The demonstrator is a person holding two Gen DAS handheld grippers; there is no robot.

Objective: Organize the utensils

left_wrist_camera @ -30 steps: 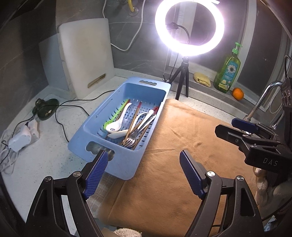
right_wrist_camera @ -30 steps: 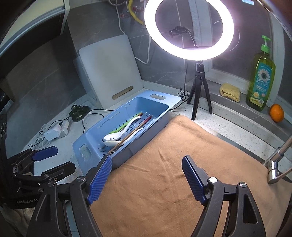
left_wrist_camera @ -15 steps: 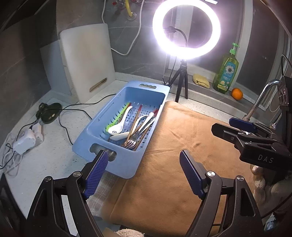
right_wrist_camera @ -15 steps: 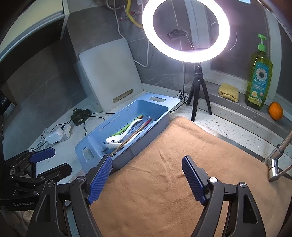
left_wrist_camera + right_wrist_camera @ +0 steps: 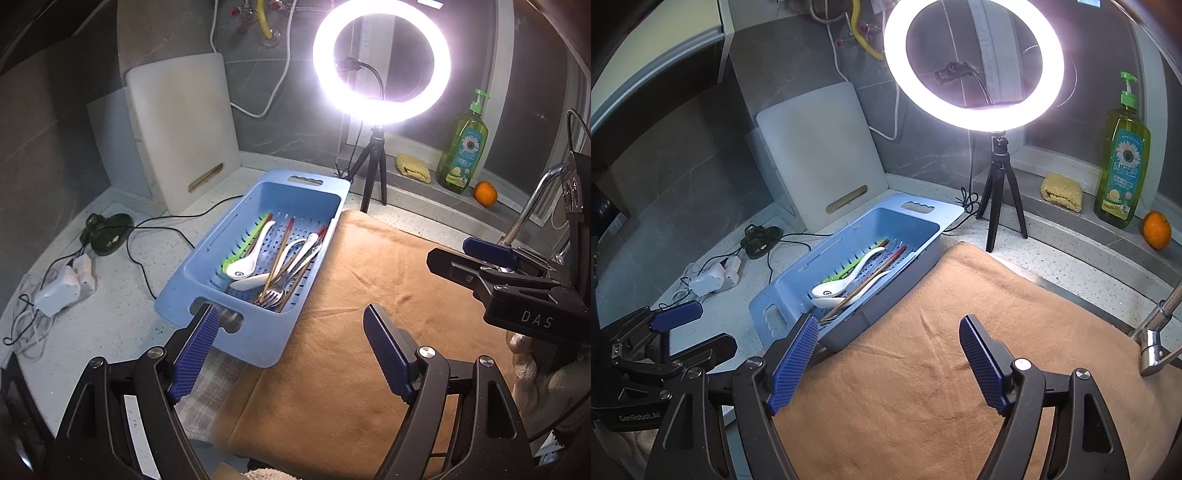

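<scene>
Speckled countertop is carrying the whole setup. Left gripper is hovering with jaws spread wide, gripping nothing, above the near end of the blue basket. Right gripper is hovering likewise over the brown towel. Spoons, chopsticks and fork are lying inside the basket, at the towel's left edge.

Lit ring light, white cutting board, green soap bottle, orange, yellow sponge

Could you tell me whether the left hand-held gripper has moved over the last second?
Yes: the left hand-held gripper pulled back, as the blue basket sits smaller and farther away.
</scene>
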